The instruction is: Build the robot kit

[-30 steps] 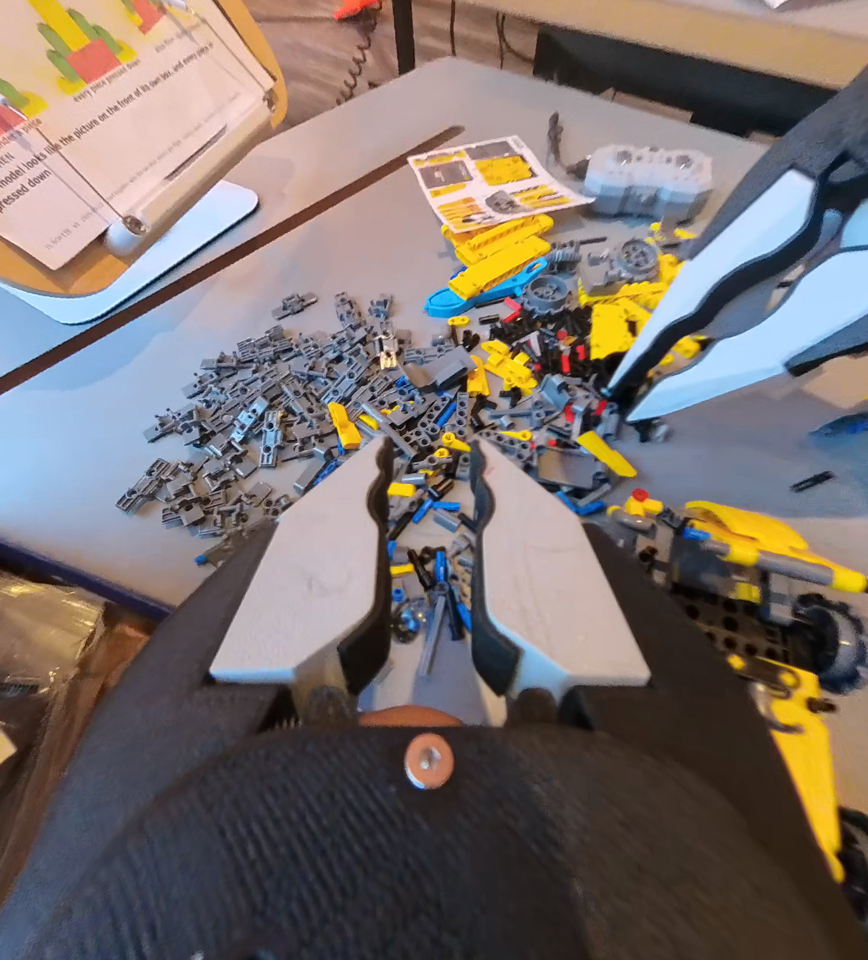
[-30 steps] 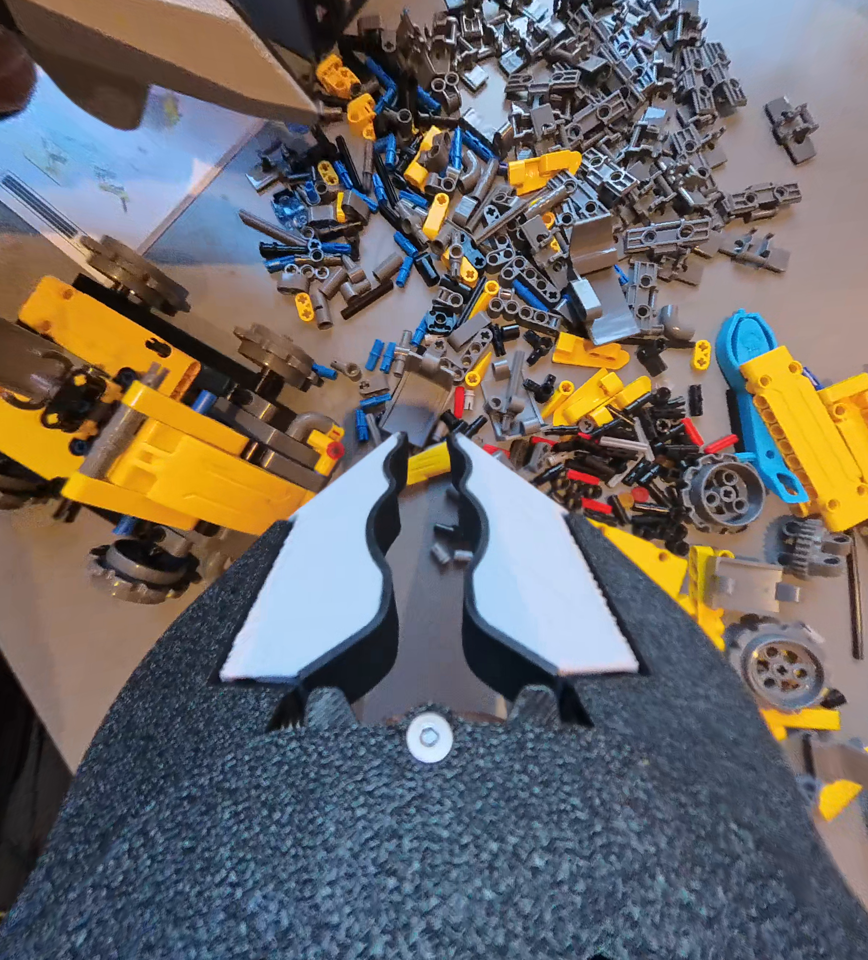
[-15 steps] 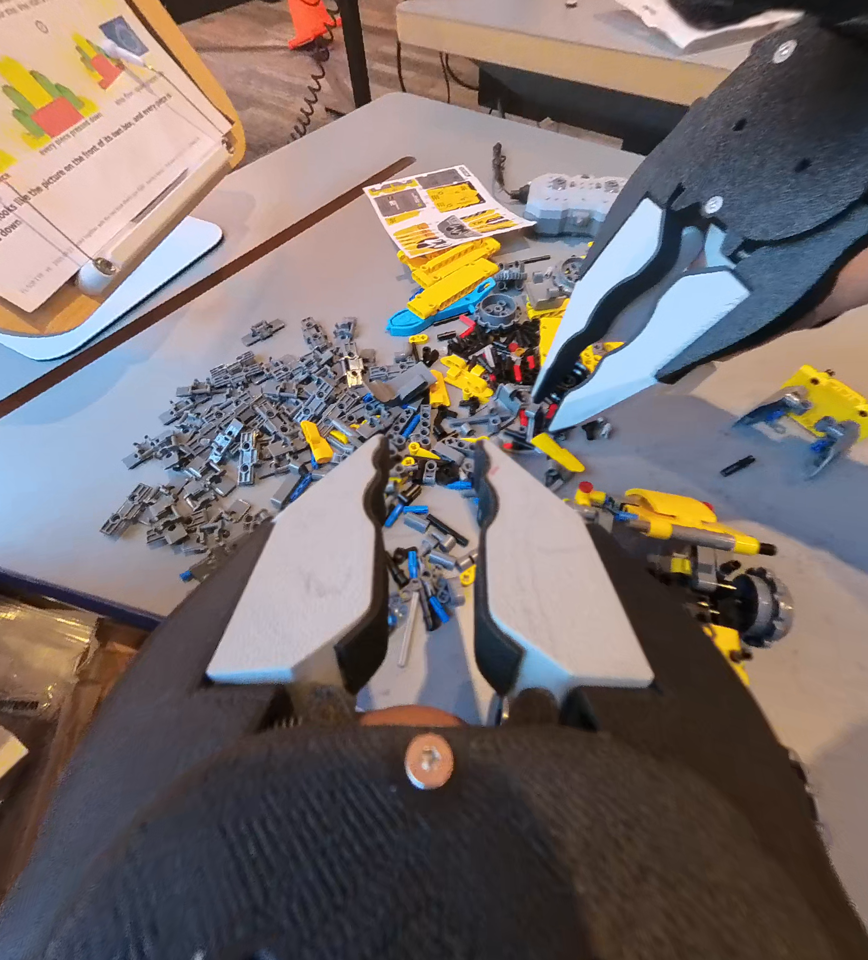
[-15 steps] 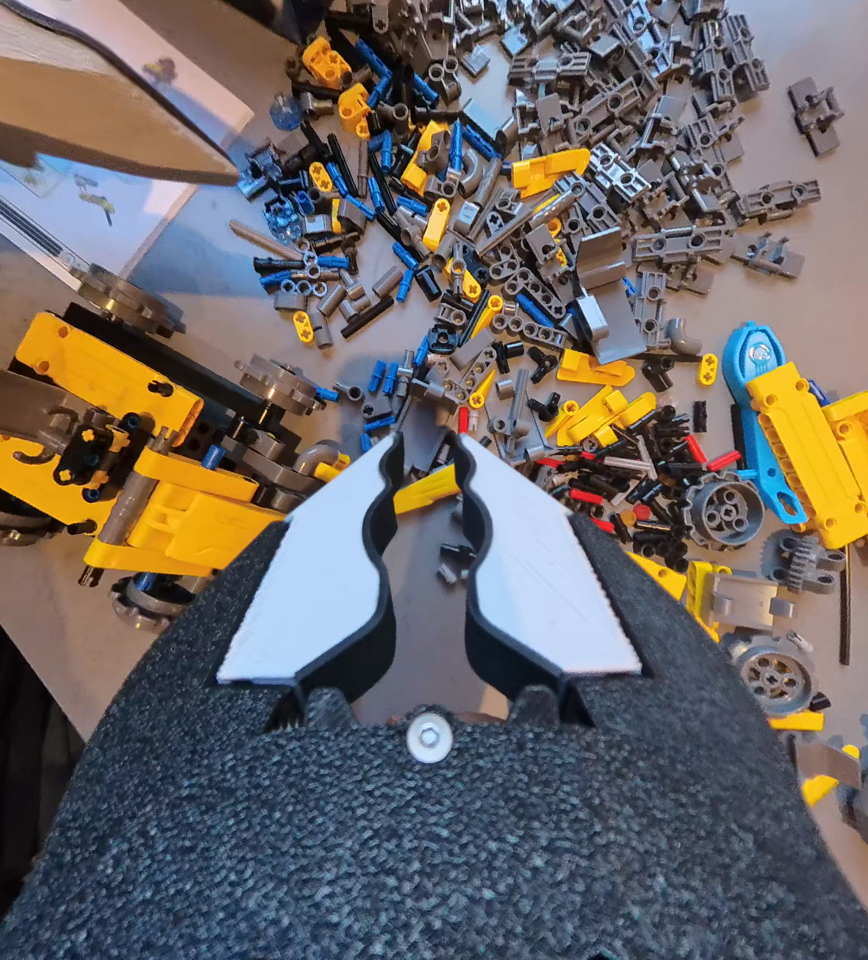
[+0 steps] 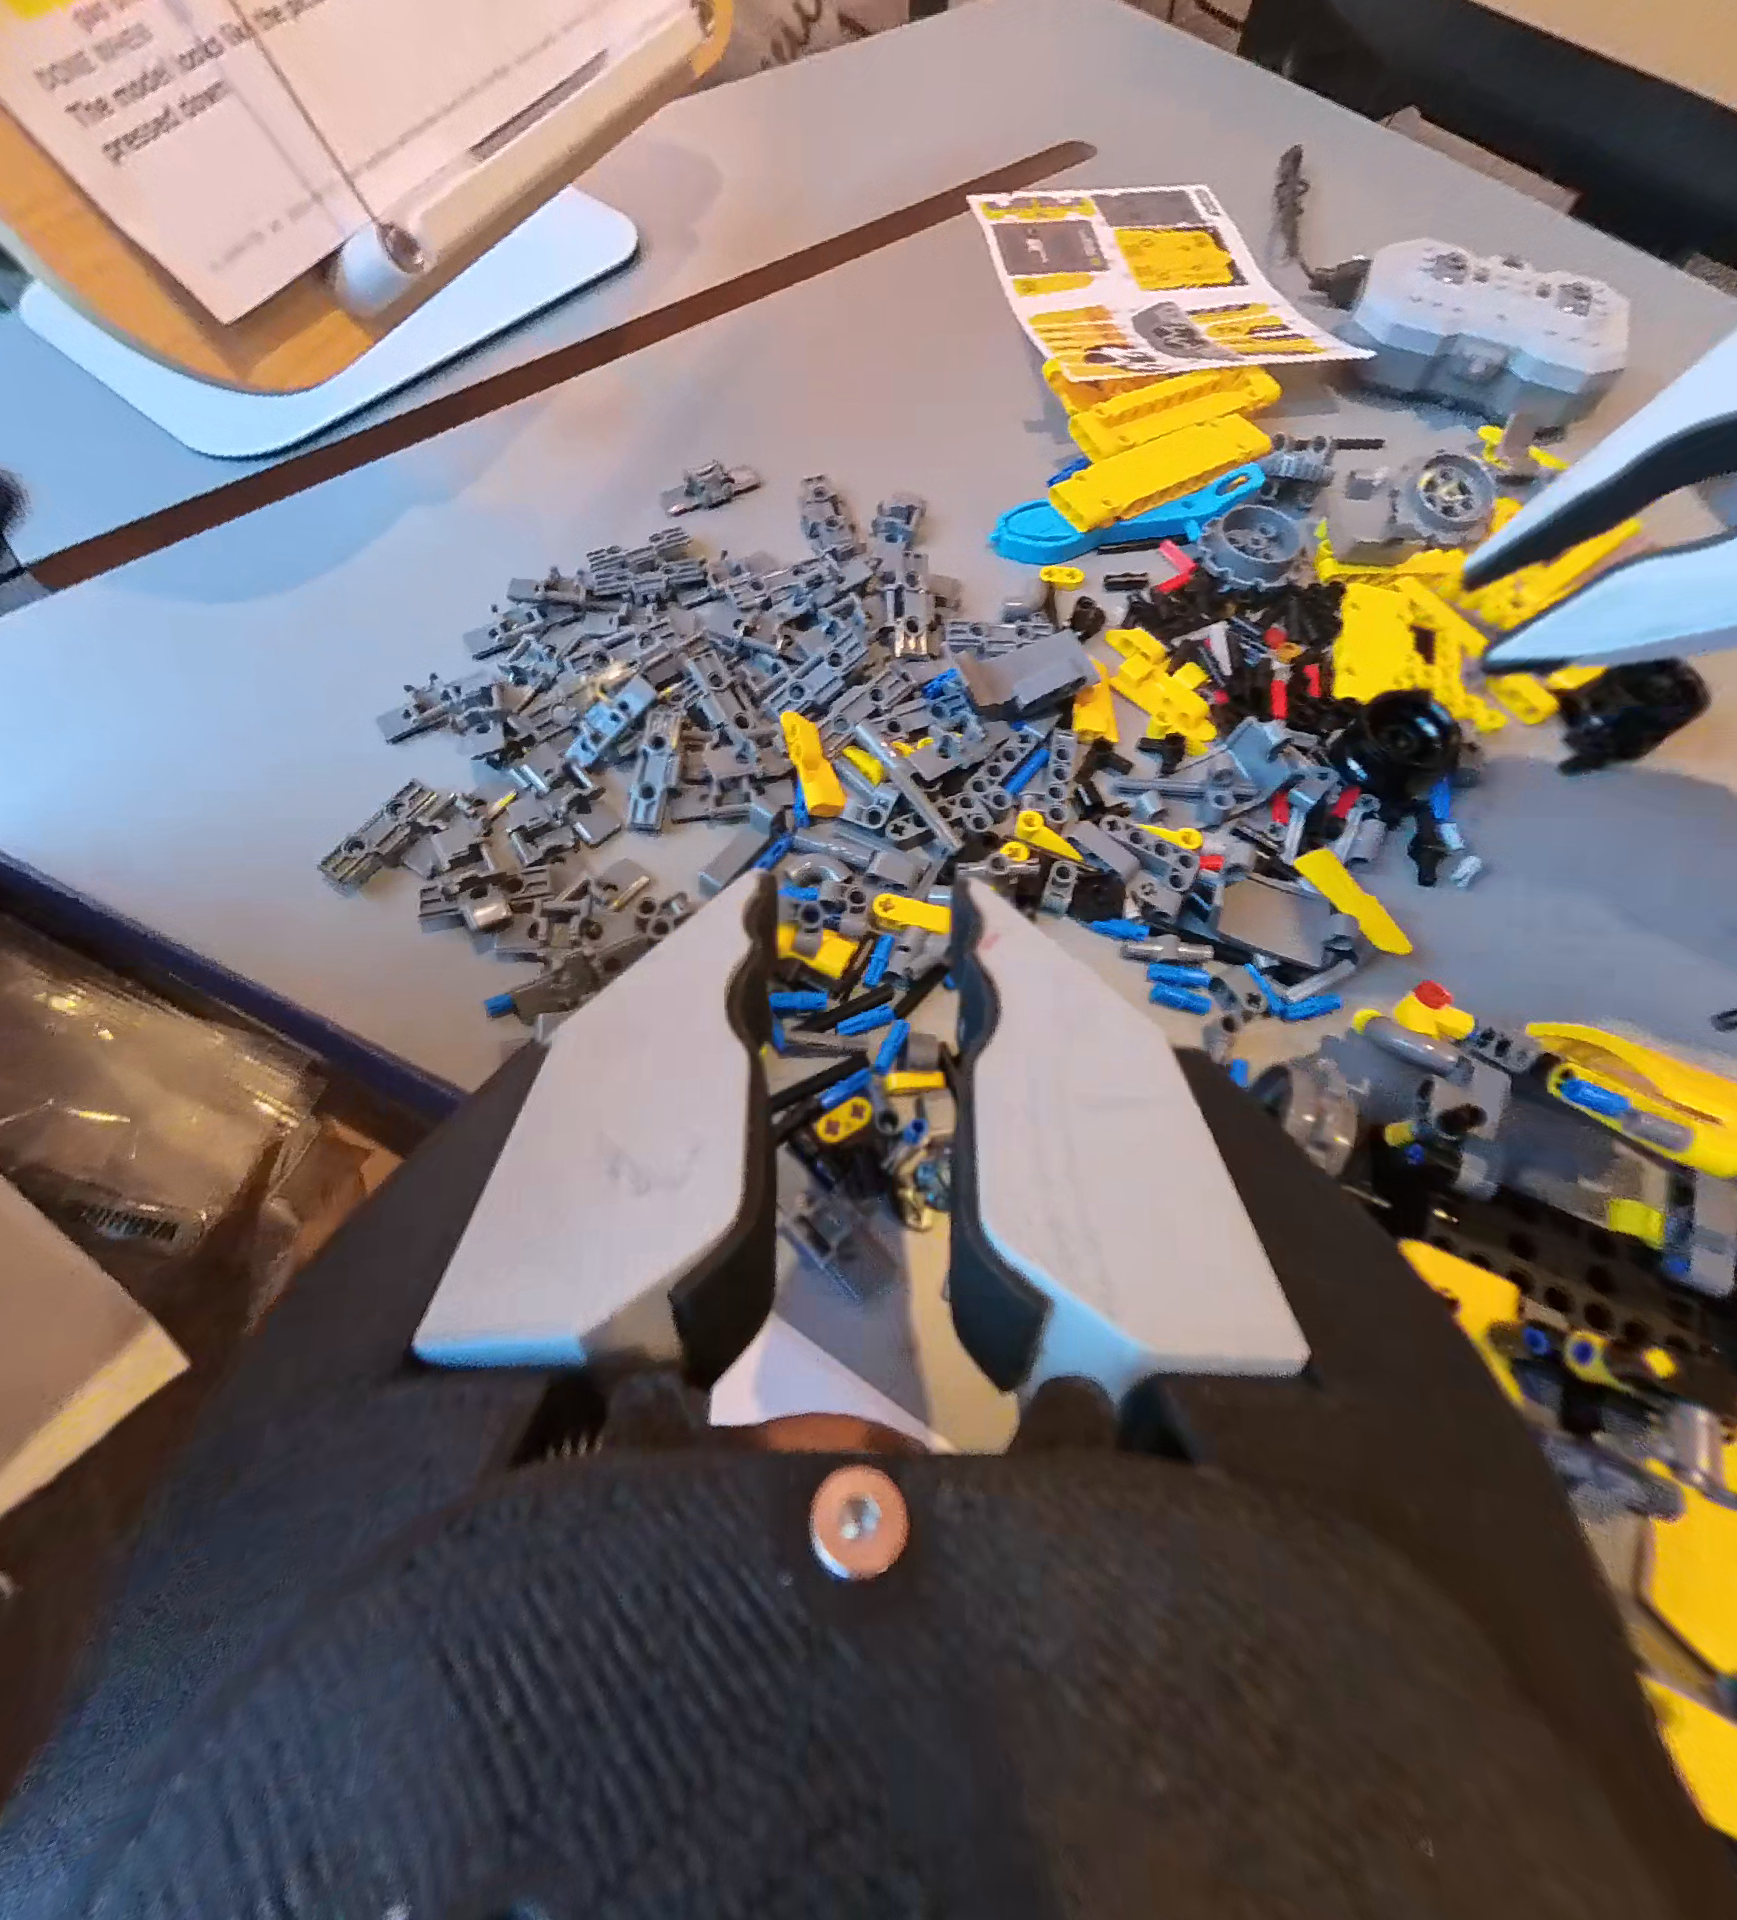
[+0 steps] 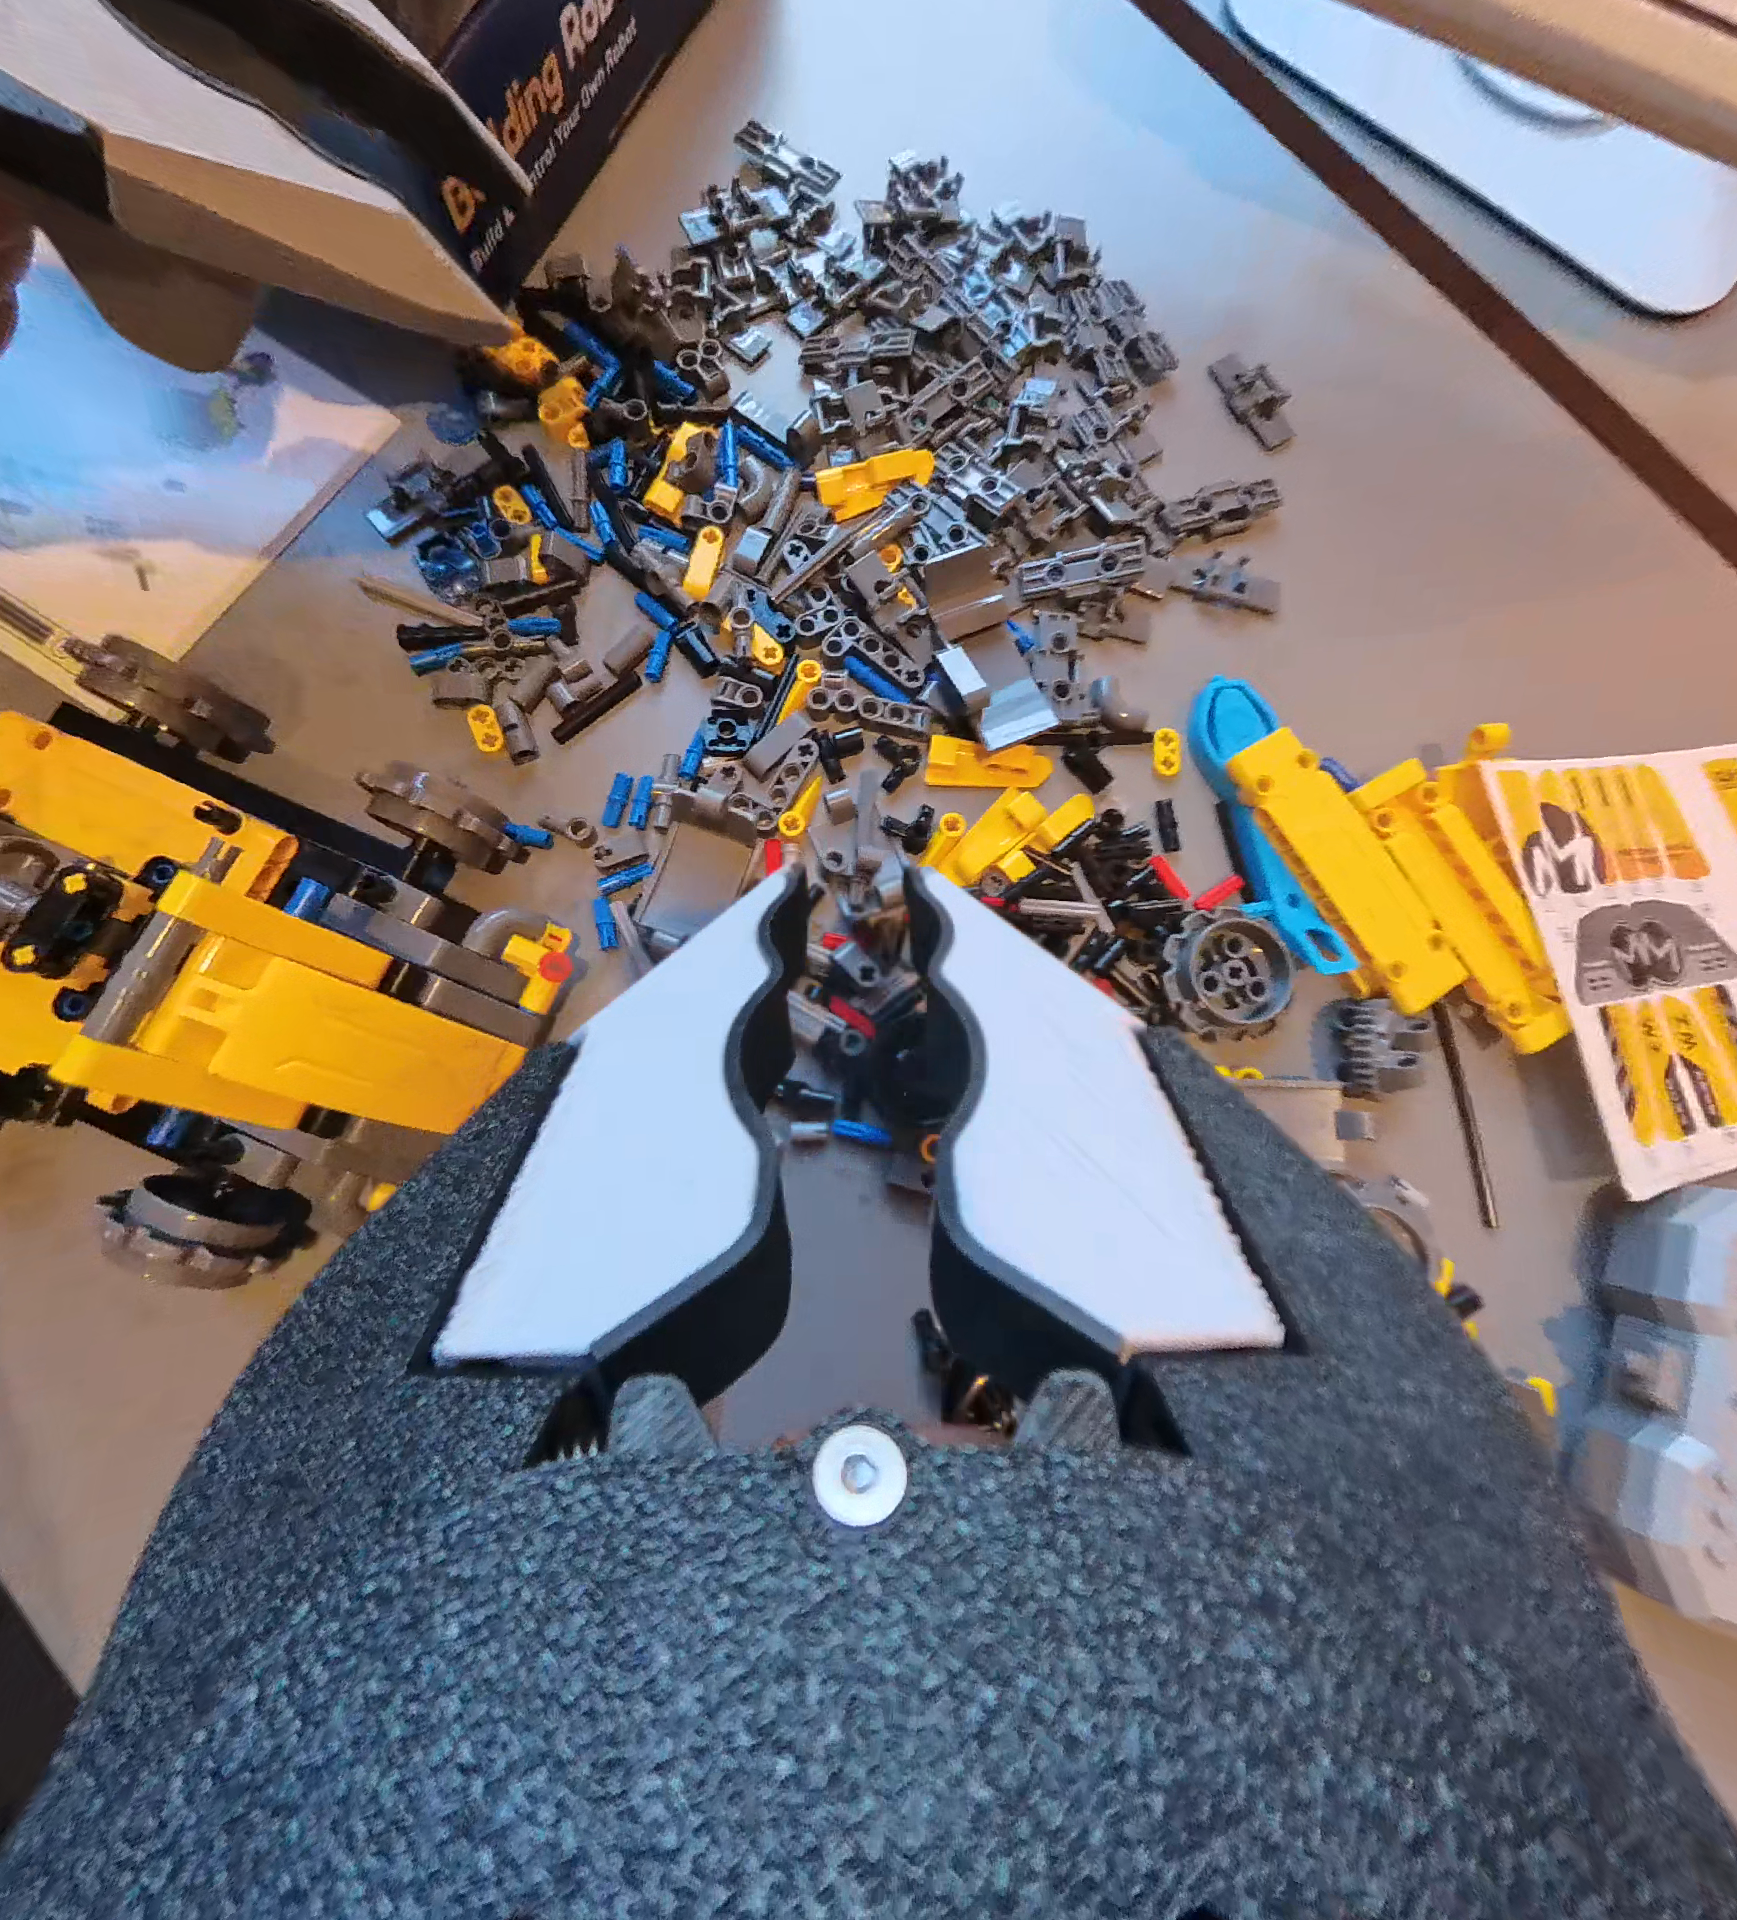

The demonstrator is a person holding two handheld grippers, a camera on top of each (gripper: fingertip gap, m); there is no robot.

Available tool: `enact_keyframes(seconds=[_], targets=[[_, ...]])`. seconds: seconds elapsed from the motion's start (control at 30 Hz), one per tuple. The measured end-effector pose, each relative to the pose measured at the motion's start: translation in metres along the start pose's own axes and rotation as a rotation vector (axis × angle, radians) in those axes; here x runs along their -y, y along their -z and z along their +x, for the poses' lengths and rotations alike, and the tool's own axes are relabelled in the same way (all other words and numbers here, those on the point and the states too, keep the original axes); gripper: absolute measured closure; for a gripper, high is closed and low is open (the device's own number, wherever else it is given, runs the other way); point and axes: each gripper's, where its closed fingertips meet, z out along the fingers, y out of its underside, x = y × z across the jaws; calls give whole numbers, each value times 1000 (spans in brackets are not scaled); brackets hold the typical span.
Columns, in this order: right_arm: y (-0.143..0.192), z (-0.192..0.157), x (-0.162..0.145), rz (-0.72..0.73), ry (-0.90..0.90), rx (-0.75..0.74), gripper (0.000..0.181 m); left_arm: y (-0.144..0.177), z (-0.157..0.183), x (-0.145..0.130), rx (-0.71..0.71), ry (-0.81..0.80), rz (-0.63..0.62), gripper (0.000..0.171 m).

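At the far left, only the left wrist view takes in the document stand (image 5: 344, 260) with its printed sheet, resting on the grey table (image 5: 220, 665), and the plastic-wrapped clutter (image 5: 105, 1091) below the table edge. Next comes the spread of dark grey building pieces (image 5: 656, 717), which thins into a mix of blue pins and yellow and black parts.

The left gripper (image 5: 859, 899) hovers over the near edge of that mix, its fingers apart with nothing between them; small blue and yellow bits show through the gap. Right of it sits the half-built yellow vehicle (image 5: 1570, 1164), blurred here.

The right gripper (image 6: 848, 883) also stands apart and empty, tips low over a cluster of grey, black and red pins. Whether it touches them I cannot tell.

The right wrist view alone shows a dark printed box (image 6: 531, 114) behind the left gripper. It also shows the vehicle (image 6: 220, 935) sharply and the sticker sheet (image 6: 1674, 956) close up, beside the blue part (image 6: 1248, 821) and yellow beams (image 6: 1363, 894). The grey battery box (image 6: 1716, 1403) is blurred.
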Motion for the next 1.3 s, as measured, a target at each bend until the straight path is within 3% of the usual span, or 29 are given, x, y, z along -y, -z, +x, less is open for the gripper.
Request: enact_keyframes(seconds=[0.2,0.43,0.6,0.83,1.3], targets=[[-2,5,-3,4,63,76,164,-10,-6,-19,-9,-7,-76,138],[-9,23,-4,4,142,182,165,-9,-7,-11,17,-36,-28,141],[-2,40,-14,-2,151,139,164,-27,-13,-26,-5,26,-58,142],[7,53,-36,12,76,77,165,-31,-13,-30,27,-43,-47,142],[29,33,-49,32,16,52,167,-30,-9,-26,35,-51,-24,143]])
